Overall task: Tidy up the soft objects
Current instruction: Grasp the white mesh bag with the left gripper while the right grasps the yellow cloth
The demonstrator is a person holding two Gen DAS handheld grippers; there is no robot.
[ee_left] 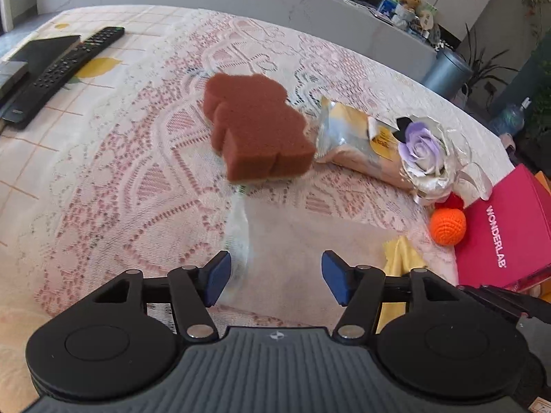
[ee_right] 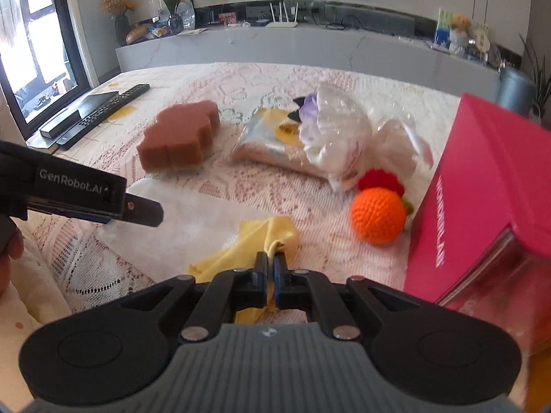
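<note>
My right gripper (ee_right: pixel 270 265) is shut on a bunched fold of a yellow cloth (ee_right: pixel 248 241), which lies crumpled on the lace tablecloth (ee_right: pixel 241 179). My left gripper (ee_left: pixel 277 277) stands open over a thin white sheet (ee_left: pixel 272 227), and nothing is pinched between its blue pads (ee_left: pixel 218 278). The right wrist view shows the left gripper (ee_right: pixel 151 213) reaching in from the left above the white sheet (ee_right: pixel 193 220). A brown sponge (ee_left: pixel 255 127) lies farther back. An orange crochet ball (ee_right: pixel 377 215) and a red crochet flower (ee_right: pixel 378 179) sit to the right of the cloth.
A pink box (ee_right: pixel 482 189) stands close on the right. A foil packet (ee_right: pixel 265 144) and a plastic-wrapped purple rose (ee_left: pixel 423 148) lie behind the ball. A black remote (ee_left: pixel 65 69) and a dark box (ee_left: pixel 41 51) sit at the far left. A person's hand (ee_right: pixel 10 251) shows at the left edge.
</note>
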